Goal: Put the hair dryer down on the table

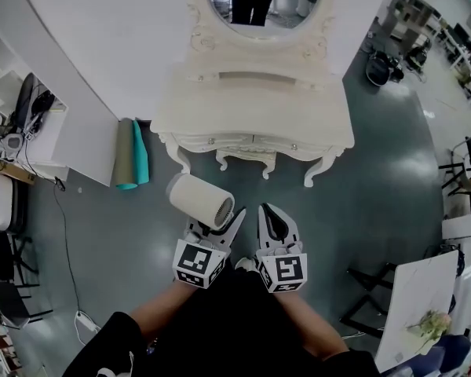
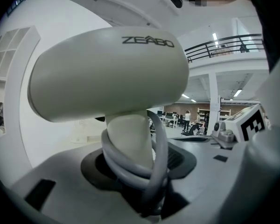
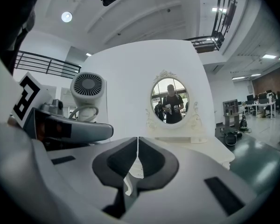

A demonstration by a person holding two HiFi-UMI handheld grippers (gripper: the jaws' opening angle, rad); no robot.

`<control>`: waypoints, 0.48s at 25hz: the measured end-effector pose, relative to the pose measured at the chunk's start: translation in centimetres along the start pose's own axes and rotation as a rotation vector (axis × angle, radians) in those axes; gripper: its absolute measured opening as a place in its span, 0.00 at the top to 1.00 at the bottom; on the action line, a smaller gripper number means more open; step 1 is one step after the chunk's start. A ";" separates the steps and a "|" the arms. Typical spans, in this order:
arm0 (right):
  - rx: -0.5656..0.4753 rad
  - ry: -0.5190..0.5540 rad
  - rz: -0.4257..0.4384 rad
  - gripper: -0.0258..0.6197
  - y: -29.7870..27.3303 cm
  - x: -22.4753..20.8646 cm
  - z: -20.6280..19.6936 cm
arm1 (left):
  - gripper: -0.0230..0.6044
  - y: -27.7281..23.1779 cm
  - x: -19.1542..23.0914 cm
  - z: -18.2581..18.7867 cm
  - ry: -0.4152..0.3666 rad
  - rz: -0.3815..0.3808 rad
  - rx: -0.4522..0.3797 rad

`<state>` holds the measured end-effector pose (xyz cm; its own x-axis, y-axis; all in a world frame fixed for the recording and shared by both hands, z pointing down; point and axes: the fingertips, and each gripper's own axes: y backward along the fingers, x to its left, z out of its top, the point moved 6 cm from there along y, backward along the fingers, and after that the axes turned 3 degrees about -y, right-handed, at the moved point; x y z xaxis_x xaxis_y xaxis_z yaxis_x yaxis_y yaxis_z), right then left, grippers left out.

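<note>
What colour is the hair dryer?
The hair dryer is cream white, clearest in the left gripper view.

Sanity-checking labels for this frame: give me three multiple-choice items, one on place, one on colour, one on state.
1. Where is the hair dryer relative to the dressing table?
A) lying on its top
B) held in the left gripper, above the floor in front of it
C) on the floor under it

2. What colour is the rolled mat beside the grey roll?
A) teal
B) red
C) yellow

3. How do the right gripper's jaws stand?
A) closed on the hair dryer
B) wide apart
C) together, with nothing between them

Answers:
1 B: the dryer's handle sits between the left jaws, short of the table.
2 A: the head view shows teal next to grey.
3 C: the right gripper view shows the pads meeting on nothing.
</note>
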<state>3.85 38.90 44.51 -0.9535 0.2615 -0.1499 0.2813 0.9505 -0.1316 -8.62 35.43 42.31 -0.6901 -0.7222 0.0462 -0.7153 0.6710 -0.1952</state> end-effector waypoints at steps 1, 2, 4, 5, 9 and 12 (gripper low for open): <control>0.001 0.000 -0.003 0.93 -0.4 -0.2 0.1 | 0.59 -0.5 0.3 0.1 0.000 -0.001 -0.003; 0.002 0.002 -0.005 0.93 -0.9 -0.5 0.2 | 0.59 -1.0 0.7 0.2 0.001 -0.002 -0.005; 0.005 0.010 -0.006 0.93 -2.0 -0.9 0.4 | 0.59 -1.9 1.5 0.3 0.004 -0.007 -0.001; 0.006 0.013 -0.008 0.93 -2.5 -1.1 0.6 | 0.59 -2.2 2.0 0.4 0.005 -0.008 0.003; 0.013 0.023 -0.030 0.93 -5.0 -2.5 1.4 | 0.59 -4.1 4.3 0.7 0.016 0.004 0.011; 0.021 0.053 -0.045 0.93 -7.0 -3.6 1.8 | 0.59 -5.8 5.8 1.0 0.020 0.002 0.016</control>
<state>5.49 30.95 44.20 -0.9694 0.2280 -0.0912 0.2401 0.9579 -0.1572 -8.40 27.16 42.74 -0.6935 -0.7175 0.0649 -0.7124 0.6694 -0.2106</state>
